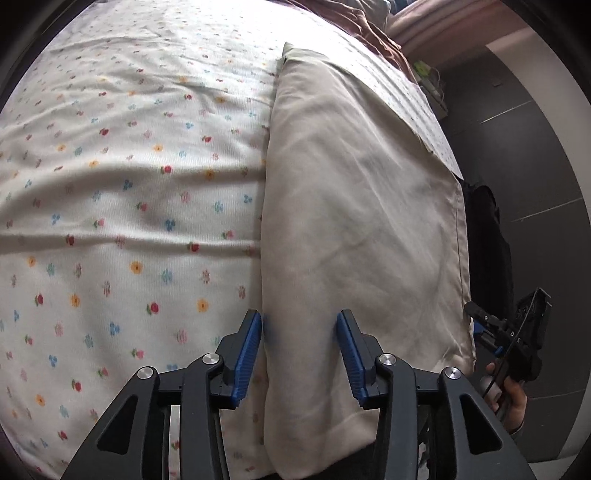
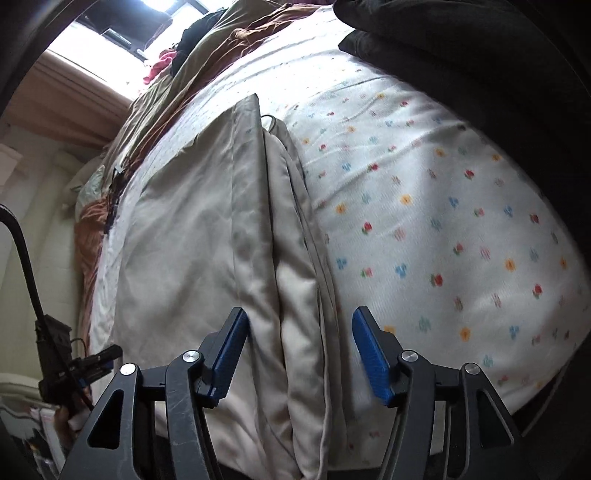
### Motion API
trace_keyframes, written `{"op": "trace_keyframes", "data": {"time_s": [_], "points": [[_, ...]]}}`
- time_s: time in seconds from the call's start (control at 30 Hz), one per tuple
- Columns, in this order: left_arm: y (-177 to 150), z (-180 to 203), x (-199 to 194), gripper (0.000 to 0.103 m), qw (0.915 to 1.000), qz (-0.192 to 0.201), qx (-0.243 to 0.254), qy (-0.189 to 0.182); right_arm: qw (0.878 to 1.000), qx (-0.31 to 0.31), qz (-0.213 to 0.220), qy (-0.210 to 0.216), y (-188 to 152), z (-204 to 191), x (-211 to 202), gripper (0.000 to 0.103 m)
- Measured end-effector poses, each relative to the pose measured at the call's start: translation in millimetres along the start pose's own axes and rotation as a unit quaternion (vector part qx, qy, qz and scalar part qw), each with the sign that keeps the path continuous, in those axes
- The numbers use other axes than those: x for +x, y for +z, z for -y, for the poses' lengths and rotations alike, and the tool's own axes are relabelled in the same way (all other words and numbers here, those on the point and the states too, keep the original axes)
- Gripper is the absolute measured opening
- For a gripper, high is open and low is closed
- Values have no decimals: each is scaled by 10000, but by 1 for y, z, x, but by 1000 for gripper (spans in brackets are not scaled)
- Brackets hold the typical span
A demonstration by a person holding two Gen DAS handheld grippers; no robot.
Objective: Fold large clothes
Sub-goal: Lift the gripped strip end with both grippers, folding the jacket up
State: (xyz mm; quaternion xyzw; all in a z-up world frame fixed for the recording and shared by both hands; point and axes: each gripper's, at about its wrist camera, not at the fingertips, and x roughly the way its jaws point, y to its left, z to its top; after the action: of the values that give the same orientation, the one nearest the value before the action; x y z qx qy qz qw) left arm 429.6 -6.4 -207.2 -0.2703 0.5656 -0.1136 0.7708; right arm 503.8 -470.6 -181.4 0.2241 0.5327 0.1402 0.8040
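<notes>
A large beige cloth [image 1: 354, 203] lies folded into a long strip on a floral bedsheet [image 1: 129, 166], running away from me. My left gripper [image 1: 299, 317] hovers open over its near end, the left pad beside the strip's left fold edge. In the right wrist view the same cloth [image 2: 192, 229] shows stacked layered edges on its right side. My right gripper [image 2: 300, 314] stands open above those edges, with its right pad over the sheet [image 2: 443, 221]. Neither gripper pinches fabric. Each gripper also shows in the other's view: the right gripper [image 1: 474, 319] and the left gripper [image 2: 110, 360].
A brown blanket [image 1: 369, 22] is bunched at the far end of the bed, seen also as the brown blanket [image 2: 166, 110] with other clothes. A dark cushion [image 2: 443, 48] lies at the far right. The bed edge drops to a dark floor [image 1: 535, 166]. A hand [image 1: 509, 402] holds the right gripper.
</notes>
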Motion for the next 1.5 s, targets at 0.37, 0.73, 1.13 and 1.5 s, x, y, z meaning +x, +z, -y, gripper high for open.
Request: {"op": "trace_keyframes", "data": {"time_s": [0.37,0.73,1.13,1.5], "points": [[75,4,34,46,9999,128,-72,-25,9981,-13,-228,574,67,-3,55,60],[135,11,63,47,9995,302,-107,-11,9884,137,-521,1419,103,-10,92,59],[189,20,83,50,9986,470,-12,259,9934,129,-535,1010,118,-38,105,32],[177,54,32,20,9952,940,181,215,9936,-455,73,1031,103,-82,31,17]]}}
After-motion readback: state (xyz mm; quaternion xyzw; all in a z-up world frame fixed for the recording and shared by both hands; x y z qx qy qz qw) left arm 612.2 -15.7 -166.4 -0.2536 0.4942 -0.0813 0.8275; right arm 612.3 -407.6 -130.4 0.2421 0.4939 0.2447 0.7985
